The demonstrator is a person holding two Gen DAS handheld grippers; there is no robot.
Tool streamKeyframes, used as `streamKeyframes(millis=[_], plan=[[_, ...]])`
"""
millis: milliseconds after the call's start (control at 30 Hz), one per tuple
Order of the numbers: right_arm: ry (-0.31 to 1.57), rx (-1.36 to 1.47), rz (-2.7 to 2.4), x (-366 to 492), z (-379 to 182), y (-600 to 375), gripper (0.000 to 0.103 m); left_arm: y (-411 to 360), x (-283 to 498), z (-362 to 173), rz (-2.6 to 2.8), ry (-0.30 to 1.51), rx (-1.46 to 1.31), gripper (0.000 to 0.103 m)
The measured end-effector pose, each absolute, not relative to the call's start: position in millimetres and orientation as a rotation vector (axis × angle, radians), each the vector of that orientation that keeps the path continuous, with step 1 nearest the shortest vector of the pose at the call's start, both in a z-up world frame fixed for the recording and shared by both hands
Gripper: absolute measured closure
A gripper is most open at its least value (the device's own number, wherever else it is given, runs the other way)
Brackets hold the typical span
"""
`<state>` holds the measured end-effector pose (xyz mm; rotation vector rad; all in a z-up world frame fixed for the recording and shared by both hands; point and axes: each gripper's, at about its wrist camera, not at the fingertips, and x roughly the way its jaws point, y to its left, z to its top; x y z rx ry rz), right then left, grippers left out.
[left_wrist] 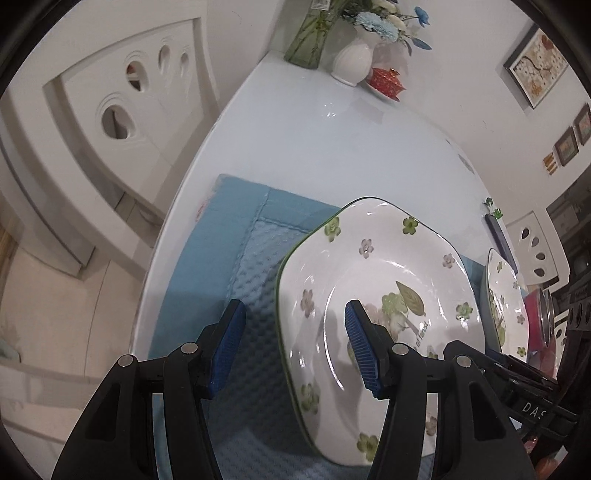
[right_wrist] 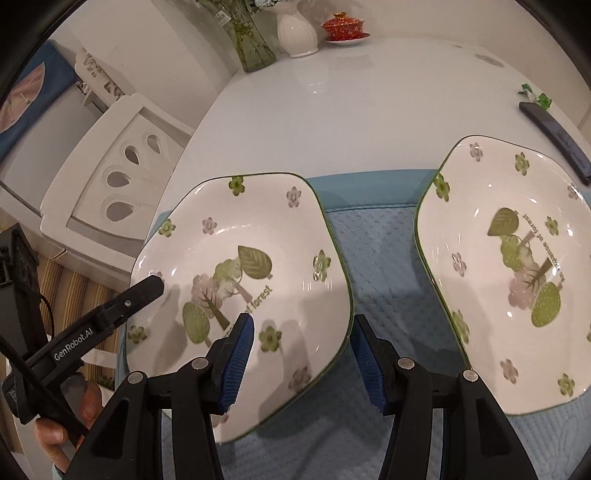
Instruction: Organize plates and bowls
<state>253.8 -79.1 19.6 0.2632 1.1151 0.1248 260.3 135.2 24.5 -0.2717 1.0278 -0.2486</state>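
L grip open astride plate rim | R grip open, same plate

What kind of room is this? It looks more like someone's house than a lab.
Most likely a home dining area. Two floral plates lie on a blue mat on a glossy white table, with white cut-out chairs beside it, flower vases at the far end and framed pictures on the wall.
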Motion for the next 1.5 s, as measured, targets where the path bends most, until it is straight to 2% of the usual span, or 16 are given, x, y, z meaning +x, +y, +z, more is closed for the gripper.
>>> streamKeyframes(millis=[100,267,467,600,1500], plan=[[1.102,0.264,0.13,255.4,18.0,-79.8,0.052,130.3,265.0,23.9,-0.26,1.025,-0.256,0.049],[1.095,0.273,0.127,259.5,11.2,-80.7,0.07,126.8,269.7,20.4,-0.259,1.016,-0.239,0.05],[1.08,0.256,0.126,261.3,7.1,-81.4,0.073,123.7,271.3,18.5,-0.263,0.999,-0.24,0.051],[1.051,0.23,0.138,259.6,7.7,-83.4,0.075,118.2,273.3,17.3,-0.287,0.995,-0.21,0.057],[1.033,0.089,0.231,193.6,40.7,-75.7,0.075,105.9,195.6,40.0,-0.357,0.964,-0.156,0.058]])
